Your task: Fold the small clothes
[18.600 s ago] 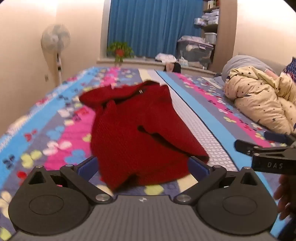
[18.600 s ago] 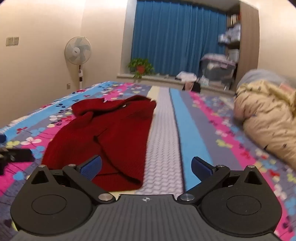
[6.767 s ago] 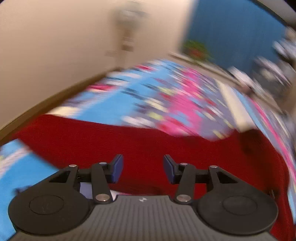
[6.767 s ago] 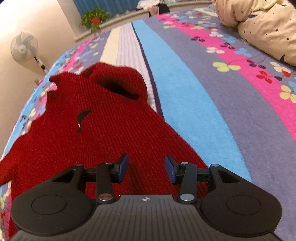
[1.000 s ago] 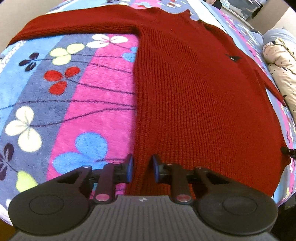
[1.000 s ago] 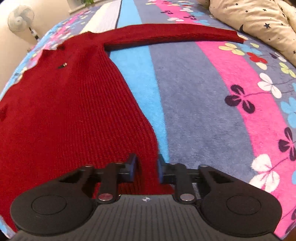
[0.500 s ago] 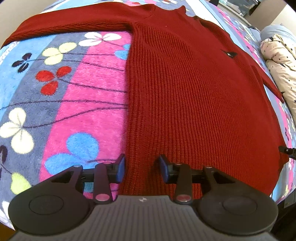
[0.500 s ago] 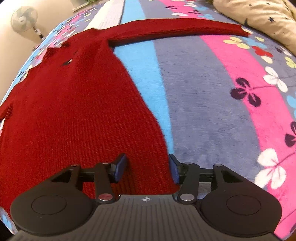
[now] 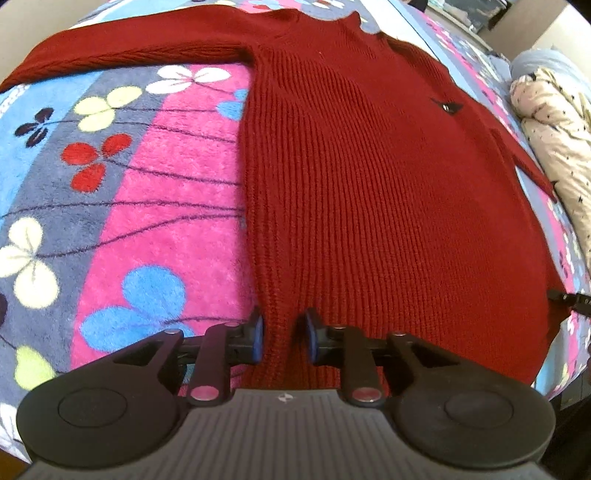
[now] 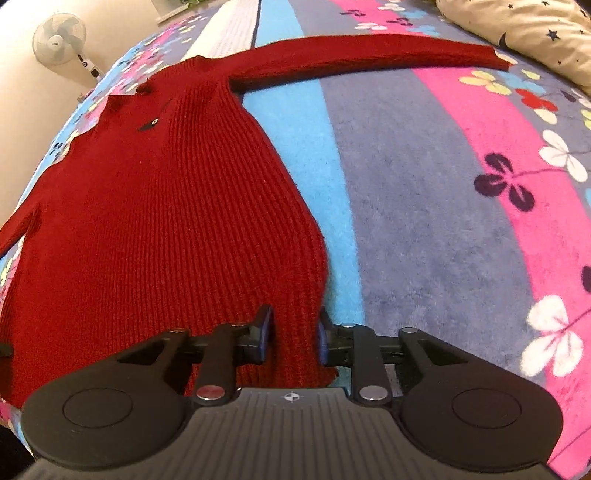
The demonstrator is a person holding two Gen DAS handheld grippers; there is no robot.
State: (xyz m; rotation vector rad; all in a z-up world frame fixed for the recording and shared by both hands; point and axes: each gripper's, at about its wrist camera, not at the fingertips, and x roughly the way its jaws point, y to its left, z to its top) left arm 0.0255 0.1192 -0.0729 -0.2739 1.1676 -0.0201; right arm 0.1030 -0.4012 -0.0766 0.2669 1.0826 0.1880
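A fleece bedspread [image 9: 155,206] covers the bed in lengthwise stripes of pink, blue, grey-violet and white, strewn with clover-like flowers in white, yellow, red, blue and dark purple. At its far right edge lies a bunched cream quilt [image 10: 517,26] printed with small dark stars. A white pedestal fan [image 10: 59,35] stands by the pale wall [image 10: 22,110] beyond the bed's far left corner.
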